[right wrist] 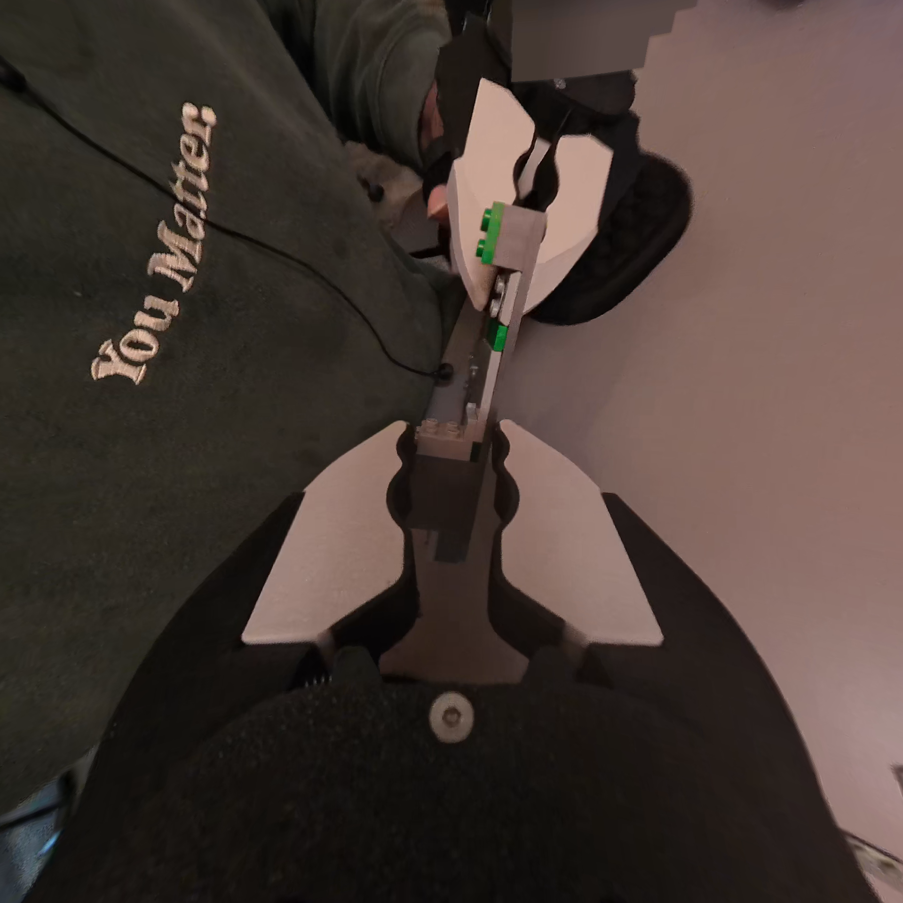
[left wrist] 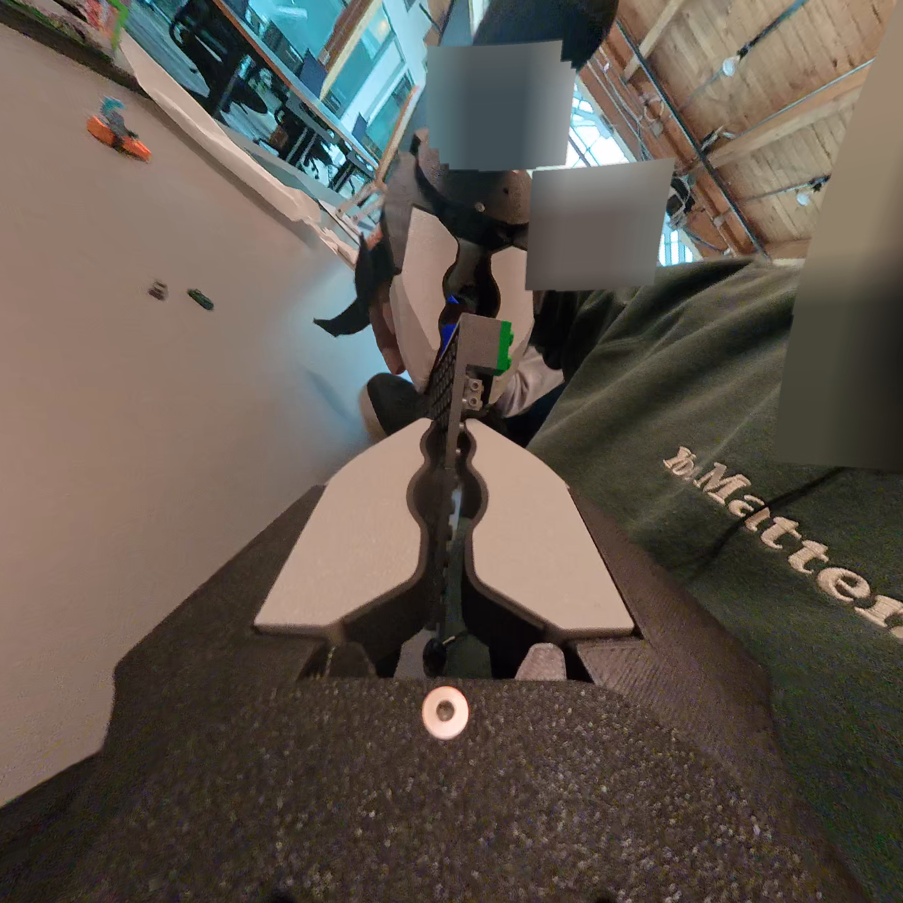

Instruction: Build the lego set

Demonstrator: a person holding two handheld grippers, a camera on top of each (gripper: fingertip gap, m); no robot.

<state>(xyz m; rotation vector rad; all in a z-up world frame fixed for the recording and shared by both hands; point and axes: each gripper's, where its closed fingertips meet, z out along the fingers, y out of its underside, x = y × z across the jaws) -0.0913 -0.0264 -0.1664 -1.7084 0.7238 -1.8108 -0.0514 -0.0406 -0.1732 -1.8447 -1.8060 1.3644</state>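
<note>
lego: your grey plate build carries green bricks; held on edge above the table | left hand-held gripper clamps one end; right hand-held gripper clamps the opposite end

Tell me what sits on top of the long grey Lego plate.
On the long grey Lego plate: a grey block capped by a green two-stud piece, plus a small green brick. Both grippers hide its ends.
</note>
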